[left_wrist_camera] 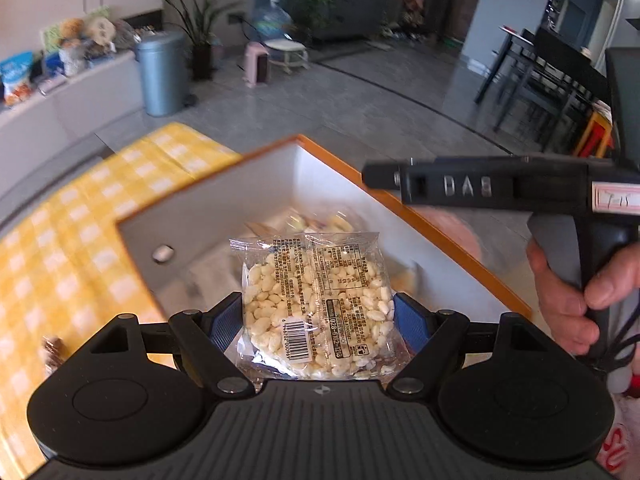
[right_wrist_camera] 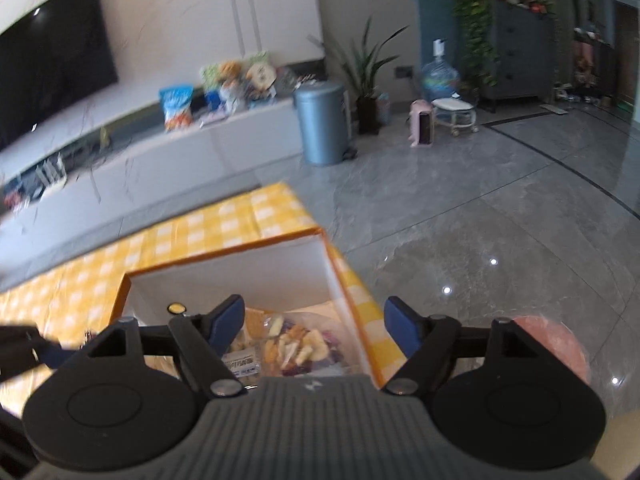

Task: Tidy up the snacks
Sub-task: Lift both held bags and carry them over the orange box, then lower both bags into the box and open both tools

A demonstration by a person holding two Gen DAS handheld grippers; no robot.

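A clear plastic packet of pale puffed-grain snack [left_wrist_camera: 318, 308], printed with black text and a barcode label, sits between the blue pads of the left gripper [left_wrist_camera: 318, 320]; both pads press its edges, so these jaws are clamped on it. The packet hangs above the open orange-rimmed box with white inner walls [left_wrist_camera: 224, 216], where other clear snack bags lie on the bottom. In the right wrist view a bag of mixed dried fruit chips [right_wrist_camera: 296, 346] lies inside that same box [right_wrist_camera: 240, 276]. The right gripper [right_wrist_camera: 314, 320] hovers over the box's near corner with its jaws spread apart and nothing between them. In the left view a hand [left_wrist_camera: 576, 300] grips the handle of that black right gripper, level beside the box. The box stands on a worktop covered by a yellow-and-white checked cloth [left_wrist_camera: 80, 216].
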